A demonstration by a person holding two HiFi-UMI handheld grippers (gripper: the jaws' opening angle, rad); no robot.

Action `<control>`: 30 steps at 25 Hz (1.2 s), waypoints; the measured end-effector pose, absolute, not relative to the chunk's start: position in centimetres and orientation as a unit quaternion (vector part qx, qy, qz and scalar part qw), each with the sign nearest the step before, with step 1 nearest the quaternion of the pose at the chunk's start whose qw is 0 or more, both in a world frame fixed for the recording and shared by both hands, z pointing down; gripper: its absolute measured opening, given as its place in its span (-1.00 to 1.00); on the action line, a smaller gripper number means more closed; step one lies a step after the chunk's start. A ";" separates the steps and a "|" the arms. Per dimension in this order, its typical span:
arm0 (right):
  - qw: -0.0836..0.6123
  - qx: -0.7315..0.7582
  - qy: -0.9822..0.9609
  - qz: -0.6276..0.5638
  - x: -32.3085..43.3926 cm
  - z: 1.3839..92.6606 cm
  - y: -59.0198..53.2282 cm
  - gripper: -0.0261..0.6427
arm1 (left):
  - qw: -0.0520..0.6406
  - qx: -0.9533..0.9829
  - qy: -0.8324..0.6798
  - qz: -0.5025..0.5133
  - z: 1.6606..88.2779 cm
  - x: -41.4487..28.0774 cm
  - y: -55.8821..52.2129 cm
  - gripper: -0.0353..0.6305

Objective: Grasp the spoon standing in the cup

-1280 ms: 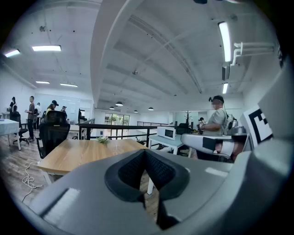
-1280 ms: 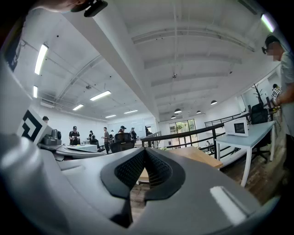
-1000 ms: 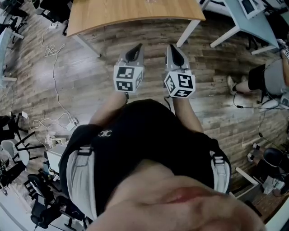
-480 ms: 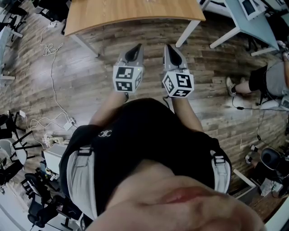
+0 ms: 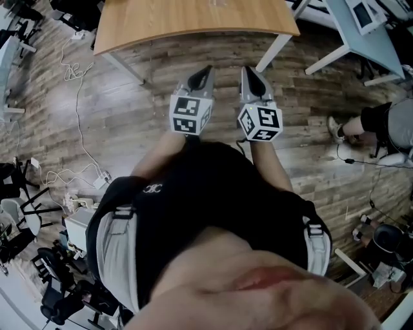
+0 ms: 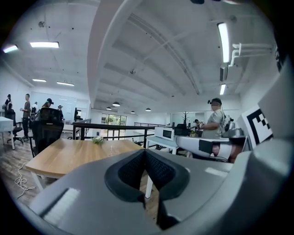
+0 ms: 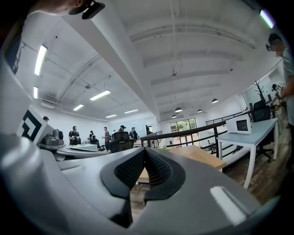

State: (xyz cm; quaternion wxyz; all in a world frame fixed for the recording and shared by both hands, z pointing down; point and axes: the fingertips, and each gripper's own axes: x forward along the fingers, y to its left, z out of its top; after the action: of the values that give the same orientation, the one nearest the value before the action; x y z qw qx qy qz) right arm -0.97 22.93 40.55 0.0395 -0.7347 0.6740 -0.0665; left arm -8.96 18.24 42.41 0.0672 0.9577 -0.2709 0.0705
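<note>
**A:** What has changed since a second ago?

**B:** Your left hand-held gripper (image 5: pixel 202 74) and right hand-held gripper (image 5: pixel 250 74) sit slightly further right, at upper centre, over the floor (image 5: pixel 116 109) below the desk (image 5: pixel 193 19).

**A:** Jaws?

**B:** Both pairs are pressed together, empty.

**A:** The spoon, the cup?

**B:** No view shows them.

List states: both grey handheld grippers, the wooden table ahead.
Left grey two-jaw gripper: jaws shut, nothing between them.
Right grey two-jaw gripper: jaws shut, nothing between them.
Light wooden table with white legs: upright, neither gripper touches it.
</note>
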 end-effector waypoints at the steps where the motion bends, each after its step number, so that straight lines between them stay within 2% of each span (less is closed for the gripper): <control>1: 0.036 -0.738 0.671 -0.066 -0.7 40.6 22.1 -0.92 | 0.070 0.959 -0.266 0.069 42.5 -8.5 17.3 -0.86; 21: 0.040 -0.774 0.631 -0.040 1.1 38.7 1.5 -0.92 | 0.064 0.969 -0.231 0.053 41.2 -7.6 -5.1 -0.86; 30: 0.040 -0.768 0.637 -0.059 7.1 41.6 -3.3 -0.92 | 0.077 0.967 -0.229 0.084 44.6 -2.0 -9.1 -0.86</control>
State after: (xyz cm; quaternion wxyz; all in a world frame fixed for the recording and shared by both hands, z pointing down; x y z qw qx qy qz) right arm 7.09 -3.31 41.57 0.0396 -0.7680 0.6365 -0.0587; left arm -2.01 -9.05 44.63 0.0774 0.9666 -0.2294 0.0839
